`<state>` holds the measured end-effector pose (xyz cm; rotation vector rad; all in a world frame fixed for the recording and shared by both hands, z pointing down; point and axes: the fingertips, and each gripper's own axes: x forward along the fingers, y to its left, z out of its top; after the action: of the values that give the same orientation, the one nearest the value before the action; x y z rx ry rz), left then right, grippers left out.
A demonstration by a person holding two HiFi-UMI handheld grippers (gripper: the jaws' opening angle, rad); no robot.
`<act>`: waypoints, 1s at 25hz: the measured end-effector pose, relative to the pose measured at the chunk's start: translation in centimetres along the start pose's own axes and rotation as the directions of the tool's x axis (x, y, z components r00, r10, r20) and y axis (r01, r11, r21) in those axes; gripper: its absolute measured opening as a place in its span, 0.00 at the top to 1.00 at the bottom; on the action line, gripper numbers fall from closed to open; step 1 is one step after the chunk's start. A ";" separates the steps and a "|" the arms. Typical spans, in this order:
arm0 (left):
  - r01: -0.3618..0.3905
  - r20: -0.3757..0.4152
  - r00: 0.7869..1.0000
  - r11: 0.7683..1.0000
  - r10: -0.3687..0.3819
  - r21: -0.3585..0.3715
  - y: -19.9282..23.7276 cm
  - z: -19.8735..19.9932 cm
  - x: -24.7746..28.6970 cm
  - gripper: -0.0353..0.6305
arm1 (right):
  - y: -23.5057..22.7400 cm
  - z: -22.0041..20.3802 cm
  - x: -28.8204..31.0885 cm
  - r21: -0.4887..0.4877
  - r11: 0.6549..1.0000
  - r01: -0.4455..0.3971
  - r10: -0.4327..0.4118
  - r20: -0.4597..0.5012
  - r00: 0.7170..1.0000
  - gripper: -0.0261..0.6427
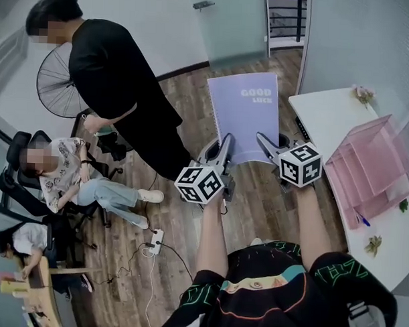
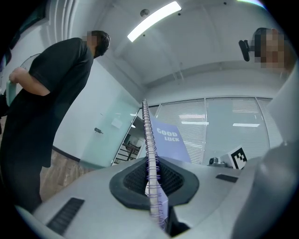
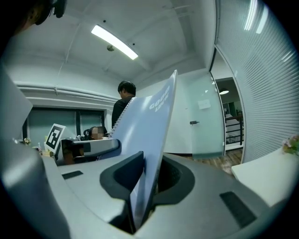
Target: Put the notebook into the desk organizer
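Note:
A lavender spiral notebook (image 1: 246, 114) printed "GOOD LUCK" is held upright in the air between both grippers, over the wooden floor. My left gripper (image 1: 225, 145) is shut on its spiral-bound edge; in the left gripper view the wire spiral (image 2: 150, 154) runs straight up out of the closed jaws. My right gripper (image 1: 263, 143) is shut on the opposite, free edge; in the right gripper view the cover (image 3: 152, 140) rises from between the jaws. The pink desk organizer (image 1: 368, 168) stands on the white table (image 1: 389, 246) to the right, apart from the notebook.
A person in black (image 1: 120, 76) stands at the left beside a floor fan (image 1: 57, 80). Another person (image 1: 70, 171) sits on a chair. A power strip (image 1: 155, 239) and cable lie on the floor. A pen (image 1: 362, 218) lies on the table near the organizer.

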<state>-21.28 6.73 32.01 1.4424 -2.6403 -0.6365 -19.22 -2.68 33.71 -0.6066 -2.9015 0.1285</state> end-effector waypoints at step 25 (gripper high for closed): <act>-0.016 -0.112 0.994 0.998 0.010 -0.055 11.1 0.2 7.1 0.91 | -5.6 -1.2 11.6 0.099 0.995 0.026 -0.021 -0.056 0.998 0.85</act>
<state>-34.07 6.23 35.09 1.4012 -2.5249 -0.6053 -31.65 -3.09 37.35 -0.5498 -2.8289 0.2482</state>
